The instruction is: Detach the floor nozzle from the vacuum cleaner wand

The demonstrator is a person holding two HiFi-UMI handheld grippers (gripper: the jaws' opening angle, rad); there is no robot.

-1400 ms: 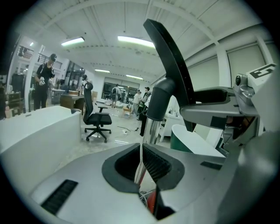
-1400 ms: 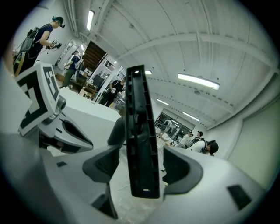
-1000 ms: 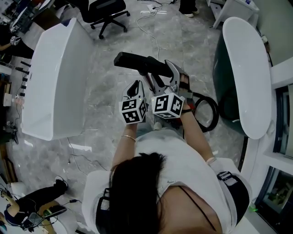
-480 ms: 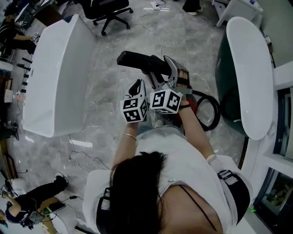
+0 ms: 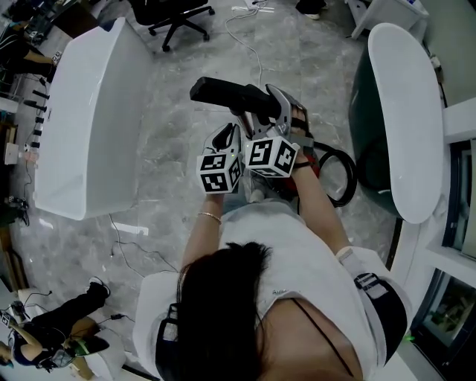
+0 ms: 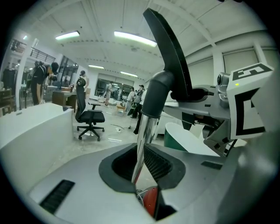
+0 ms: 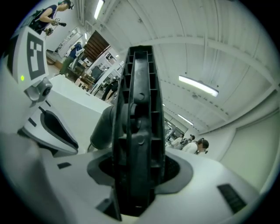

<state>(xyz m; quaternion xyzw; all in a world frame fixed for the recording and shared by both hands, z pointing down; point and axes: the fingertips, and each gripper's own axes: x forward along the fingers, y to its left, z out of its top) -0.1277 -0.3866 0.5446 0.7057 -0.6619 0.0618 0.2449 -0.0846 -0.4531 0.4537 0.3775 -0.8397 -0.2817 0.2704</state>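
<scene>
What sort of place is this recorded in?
Likely an open-plan office or lab workspace: a black swivel office chair, long white desks on a marbled floor, and ceiling strip lights.

Shiny metal wand (image 6: 142, 144), matt plastic nozzle (image 7: 135, 131)

One black plastic floor nozzle (image 5: 222, 92) and one shiny metal wand (image 6: 143, 140) are counted. One black looped hose (image 5: 352, 178) is seen at the right. Two white cubes with black square markers are counted: the left cube (image 5: 219, 173) and the right cube (image 5: 270, 155). Two long white rounded tables are counted: the left table (image 5: 89, 126) and the right table (image 5: 405, 111). One black swivel office chair (image 5: 171, 11) is counted at the far side. Distant people are seen in the left gripper view, but their number cannot be told.
</scene>
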